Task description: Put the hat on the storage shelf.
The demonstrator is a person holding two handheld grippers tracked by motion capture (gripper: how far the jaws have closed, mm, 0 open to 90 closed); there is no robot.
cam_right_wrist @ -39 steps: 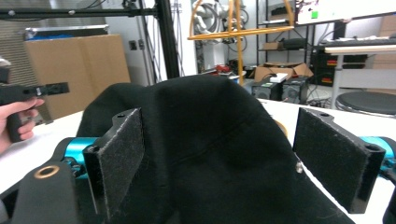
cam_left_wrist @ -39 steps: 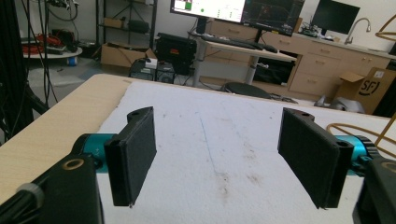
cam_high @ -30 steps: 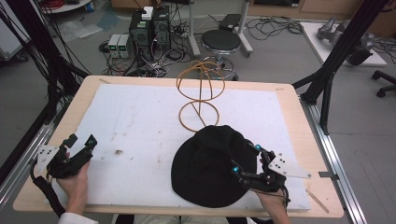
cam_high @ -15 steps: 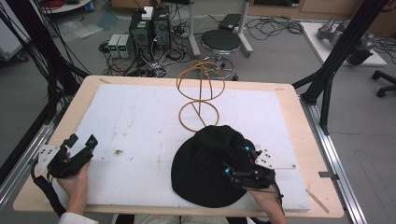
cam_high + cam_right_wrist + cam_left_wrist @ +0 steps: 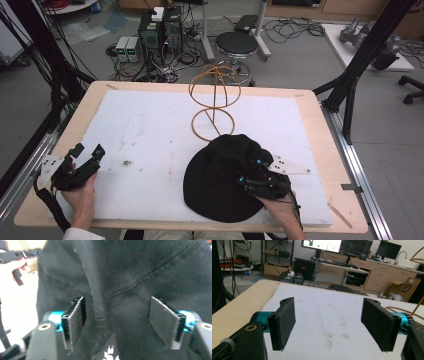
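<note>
Since the hat [image 5: 225, 177] is soft and limp, we pinch its raised fold with right tongs [image 5: 117, 322] just closing, not yet gripping; left tongs [image 5: 332, 325] gape.

R hand-held gripper [image 5: 248, 176] has moved in from the R edge of the black hat [image 5: 220, 185] onto its crown, approx. toward the hat's centre. Jaws have just been closing; in the right gripper view they straddle a raised fabric fold [image 5: 96, 297], w/ pads not yet pressing it.
</note>
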